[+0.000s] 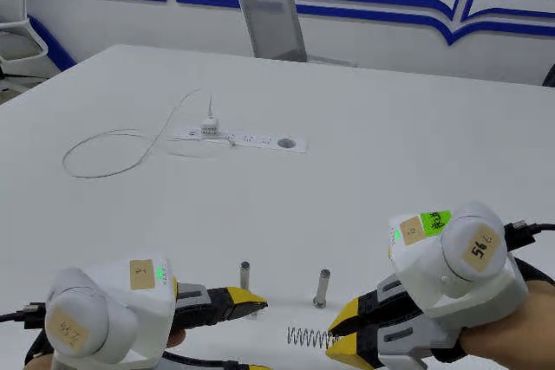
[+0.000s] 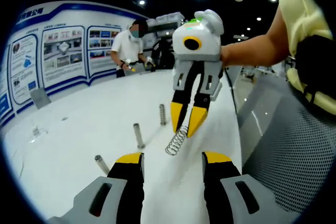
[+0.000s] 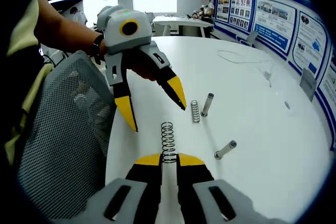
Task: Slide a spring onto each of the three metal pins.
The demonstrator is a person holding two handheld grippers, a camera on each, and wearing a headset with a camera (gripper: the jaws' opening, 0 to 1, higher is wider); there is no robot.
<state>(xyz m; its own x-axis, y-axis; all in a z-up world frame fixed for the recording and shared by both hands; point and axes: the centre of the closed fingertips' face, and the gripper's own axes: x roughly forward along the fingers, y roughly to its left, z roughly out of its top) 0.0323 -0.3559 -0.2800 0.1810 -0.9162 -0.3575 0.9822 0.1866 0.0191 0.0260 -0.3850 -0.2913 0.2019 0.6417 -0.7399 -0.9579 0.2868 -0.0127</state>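
My right gripper (image 1: pixel 343 332) (image 3: pixel 168 161) is shut on one end of a wire spring (image 1: pixel 308 336) (image 3: pixel 167 139), which sticks out level just above the white table (image 1: pixel 347 171). My left gripper (image 1: pixel 253 302) (image 2: pixel 173 159) is open and holds nothing; its yellow tips face the spring's free end. Two bare metal pins (image 1: pixel 244 274) (image 1: pixel 322 288) stand upright just beyond the grippers. The right gripper view has a second spring (image 3: pixel 195 111) standing close beside a pin (image 3: pixel 207 104); I cannot tell whether it sits on a pin of its own. In the left gripper view three pins (image 2: pixel 138 136) stand in a row.
A white power strip (image 1: pixel 238 138) with a plugged cable (image 1: pixel 113 149) lies mid-table. A grey chair (image 1: pixel 273 23) stands at the far edge. Mesh chair backs (image 2: pixel 294 145) are close behind the grippers. A person (image 2: pixel 127 48) stands at a distant table.
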